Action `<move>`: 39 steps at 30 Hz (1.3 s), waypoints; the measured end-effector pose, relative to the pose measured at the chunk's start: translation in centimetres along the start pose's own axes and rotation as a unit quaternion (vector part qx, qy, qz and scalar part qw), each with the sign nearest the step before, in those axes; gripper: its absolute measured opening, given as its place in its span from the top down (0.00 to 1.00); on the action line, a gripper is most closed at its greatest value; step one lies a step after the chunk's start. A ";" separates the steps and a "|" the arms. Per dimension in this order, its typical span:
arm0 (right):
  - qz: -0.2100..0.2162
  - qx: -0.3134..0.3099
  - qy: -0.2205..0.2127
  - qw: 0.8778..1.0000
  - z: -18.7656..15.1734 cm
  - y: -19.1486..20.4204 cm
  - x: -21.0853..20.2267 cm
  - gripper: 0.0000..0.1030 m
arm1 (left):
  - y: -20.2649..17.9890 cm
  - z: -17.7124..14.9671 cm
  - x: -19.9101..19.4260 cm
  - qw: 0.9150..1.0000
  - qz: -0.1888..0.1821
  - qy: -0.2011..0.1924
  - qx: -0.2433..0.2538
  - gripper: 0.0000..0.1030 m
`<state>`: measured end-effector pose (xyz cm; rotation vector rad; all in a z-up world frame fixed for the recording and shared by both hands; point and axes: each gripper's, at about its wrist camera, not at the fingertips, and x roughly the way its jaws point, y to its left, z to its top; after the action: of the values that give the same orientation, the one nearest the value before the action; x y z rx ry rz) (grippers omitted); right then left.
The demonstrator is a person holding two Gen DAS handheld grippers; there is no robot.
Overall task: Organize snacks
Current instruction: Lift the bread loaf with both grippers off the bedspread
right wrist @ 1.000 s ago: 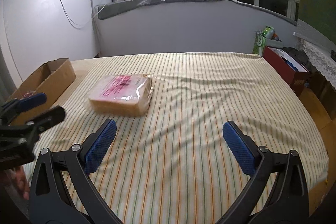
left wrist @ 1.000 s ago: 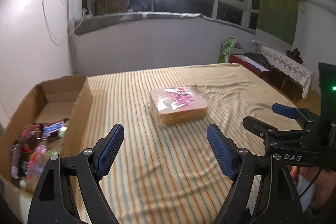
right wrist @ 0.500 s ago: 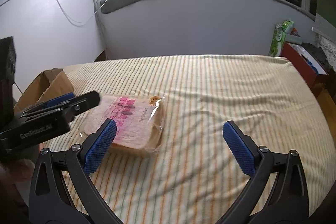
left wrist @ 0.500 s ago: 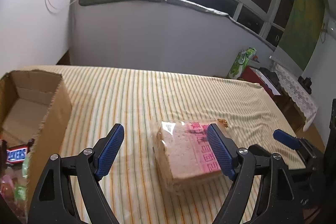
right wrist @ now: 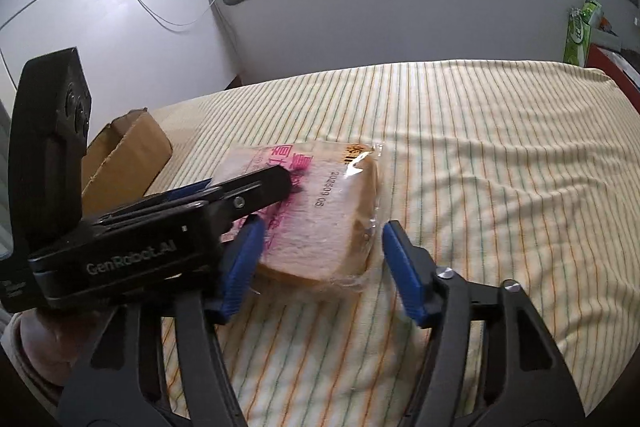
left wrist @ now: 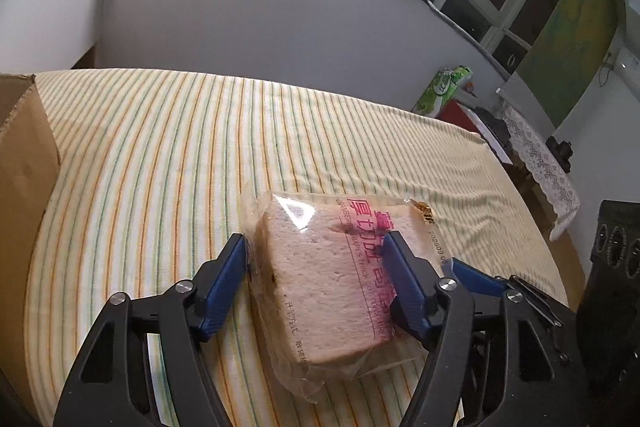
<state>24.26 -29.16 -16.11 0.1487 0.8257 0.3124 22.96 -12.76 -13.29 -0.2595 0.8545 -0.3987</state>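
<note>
The left gripper (left wrist: 314, 263) was closing with the bread (left wrist: 332, 279) between its blue pads: the left pad lay against the wrapper's side, the right pad over the printed top, and a firm pinch could not be told. The right gripper (right wrist: 320, 247) was closing too, straddling the bread's near right corner, its right pad apart from the wrapper. Only the right view showed the left gripper's black body (right wrist: 120, 243), a hand (right wrist: 44, 343) under it, and its finger lying across the loaf. Only the left view showed the right gripper's blue tip (left wrist: 476, 277) just right of the bread. The bread was a sliced white block in clear wrap with pink print, lying flat on the striped cloth (left wrist: 160, 155), right of the box (left wrist: 24, 163).
</note>
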 end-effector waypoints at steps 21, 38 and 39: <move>0.026 0.012 0.001 1.000 -0.2 -0.6 0.1 0.41 | 0.0 0.3 0.1 1.000 -0.001 -0.002 -0.002 0.33; 0.006 -0.050 -0.124 0.991 0.6 7.9 -12.9 0.43 | -4.1 1.6 -11.0 0.994 0.001 -0.091 0.054 0.34; 0.005 -0.055 -0.132 0.990 0.6 8.5 -13.9 0.43 | -4.6 1.7 -12.4 0.993 0.001 -0.102 0.060 0.34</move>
<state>14.07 -25.74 -3.91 0.0887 0.5449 0.3394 15.87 -11.35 -2.07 -0.1844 0.6278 -0.4123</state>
